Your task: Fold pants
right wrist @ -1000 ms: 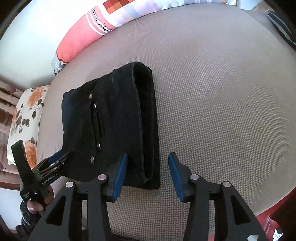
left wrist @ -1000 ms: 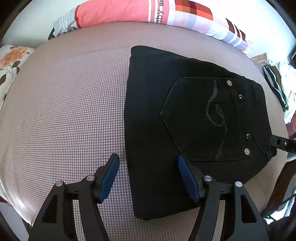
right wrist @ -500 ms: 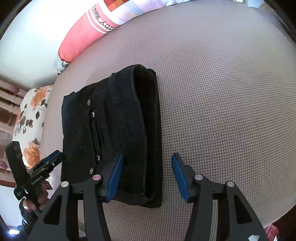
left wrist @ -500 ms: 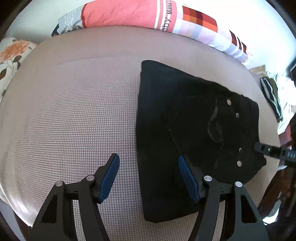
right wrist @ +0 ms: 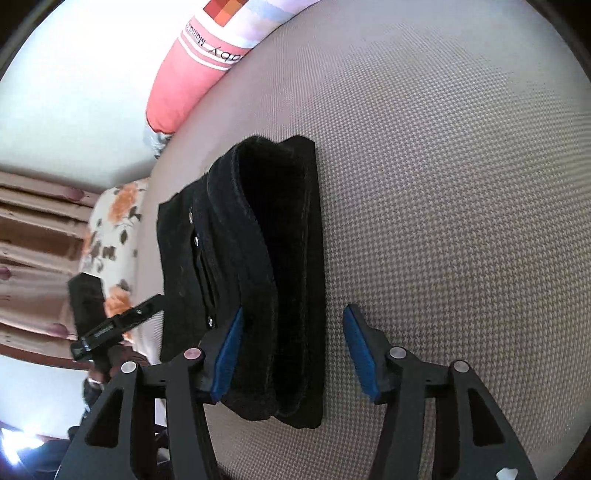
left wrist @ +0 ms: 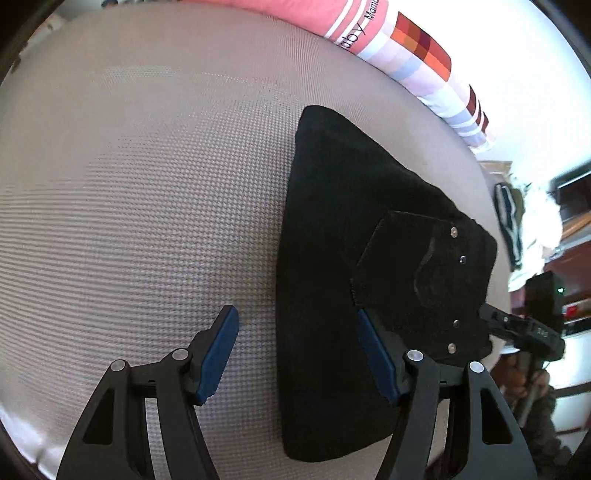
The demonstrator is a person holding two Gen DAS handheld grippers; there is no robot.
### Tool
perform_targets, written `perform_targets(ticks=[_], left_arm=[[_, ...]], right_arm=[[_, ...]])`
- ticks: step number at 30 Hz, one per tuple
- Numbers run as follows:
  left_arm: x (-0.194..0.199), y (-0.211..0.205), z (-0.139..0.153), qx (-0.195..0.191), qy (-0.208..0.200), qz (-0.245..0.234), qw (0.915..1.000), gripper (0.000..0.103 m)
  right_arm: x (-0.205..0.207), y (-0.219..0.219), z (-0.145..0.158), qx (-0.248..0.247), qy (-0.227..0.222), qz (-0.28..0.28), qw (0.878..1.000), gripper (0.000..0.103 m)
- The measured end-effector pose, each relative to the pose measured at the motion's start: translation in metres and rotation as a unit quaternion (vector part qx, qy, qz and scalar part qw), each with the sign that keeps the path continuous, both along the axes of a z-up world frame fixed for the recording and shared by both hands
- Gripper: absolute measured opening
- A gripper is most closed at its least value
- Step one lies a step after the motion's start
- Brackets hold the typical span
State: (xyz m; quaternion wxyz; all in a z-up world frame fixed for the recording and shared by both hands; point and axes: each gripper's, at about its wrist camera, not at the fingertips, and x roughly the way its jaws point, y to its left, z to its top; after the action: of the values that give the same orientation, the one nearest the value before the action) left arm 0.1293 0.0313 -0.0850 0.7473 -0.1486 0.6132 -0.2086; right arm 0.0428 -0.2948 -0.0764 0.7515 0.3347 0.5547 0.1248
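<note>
Both sets of blue-padded fingers stand apart and grip nothing: the left gripper (left wrist: 297,352) straddles the near left edge of the pants (left wrist: 332,258), its right finger (left wrist: 376,358) over the black cloth and its left finger (left wrist: 218,350) over bare bed (left wrist: 147,184); the right gripper (right wrist: 291,350) has just been opening, and the stacked folded edge of the pants (right wrist: 258,266) lies between its fingers, though whether the pads touch the cloth I cannot tell. A houndstooth-patterned cover in grey-beige spreads over the bed, with a pink and checked bolster (left wrist: 369,33) along the far side against a pale wall. Only the left view shows the back pocket (left wrist: 417,266) with its rivets and curled stitching, and a heap of clothes (left wrist: 517,229) beyond the bed's right edge. Only the right view shows the thick layered fold end-on, a floral pillow (right wrist: 114,229) and brown panelling at the left. Each view catches the other gripper at the pants' far side. The pants lie folded into a compact rectangle near the bed's front, their long axis running from the cameras toward the bolster, waistband and rivets on the side near the right gripper.
</note>
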Motion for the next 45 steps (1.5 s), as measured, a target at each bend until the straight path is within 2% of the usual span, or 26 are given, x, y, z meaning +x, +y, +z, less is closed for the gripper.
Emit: perform_targets(ticks=[7,15,19,22,24,26,30,33,36,40,45], left_arm=[[0.008,0.007,-0.004,-0.045,0.017,-0.008,0.9988,0.067],[0.037,-0.009,-0.01,-0.1,0.03,-0.036,0.9938,0.067],[0.038,-0.002,-0.016,-0.132,0.042,-0.051,0.989,0.067],[0.038,0.004,-0.02,-0.16,0.048,-0.04,0.9851,0.067],[0.037,0.007,-0.022,-0.164,0.043,-0.023,0.9852,0.058],[0.033,0.013,-0.023,-0.139,0.036,-0.003,0.9896,0.04],[0.025,0.01,-0.016,-0.088,0.015,0.003,0.996,0.036],[0.02,-0.005,-0.006,-0.018,-0.014,-0.01,0.9997,0.034],[0.018,-0.024,0.003,0.04,-0.055,-0.028,0.9973,0.033],[0.007,-0.035,0.009,0.089,-0.087,-0.041,0.9914,0.028],[-0.002,-0.037,0.016,0.109,-0.112,-0.042,0.9869,0.021]], right_arm=[[0.011,-0.013,-0.012,0.061,-0.002,0.012,0.998,0.04],[0.025,-0.015,-0.025,0.12,-0.002,0.045,0.992,0.039],[0.035,-0.01,-0.026,0.129,-0.002,0.063,0.99,0.039],[0.04,-0.005,-0.026,0.13,-0.003,0.075,0.989,0.037],[0.045,0.001,-0.026,0.127,-0.006,0.079,0.989,0.037],[0.046,0.003,-0.025,0.12,-0.009,0.074,0.99,0.035],[0.039,0.007,-0.019,0.095,-0.013,0.053,0.994,0.032],[0.035,0.012,-0.012,0.061,-0.015,0.037,0.997,0.032],[0.031,0.021,-0.001,0.012,-0.018,0.027,0.999,0.032],[0.03,0.03,0.013,-0.031,-0.02,0.021,0.999,0.026],[0.028,0.037,0.028,-0.052,-0.024,0.01,0.998,0.023]])
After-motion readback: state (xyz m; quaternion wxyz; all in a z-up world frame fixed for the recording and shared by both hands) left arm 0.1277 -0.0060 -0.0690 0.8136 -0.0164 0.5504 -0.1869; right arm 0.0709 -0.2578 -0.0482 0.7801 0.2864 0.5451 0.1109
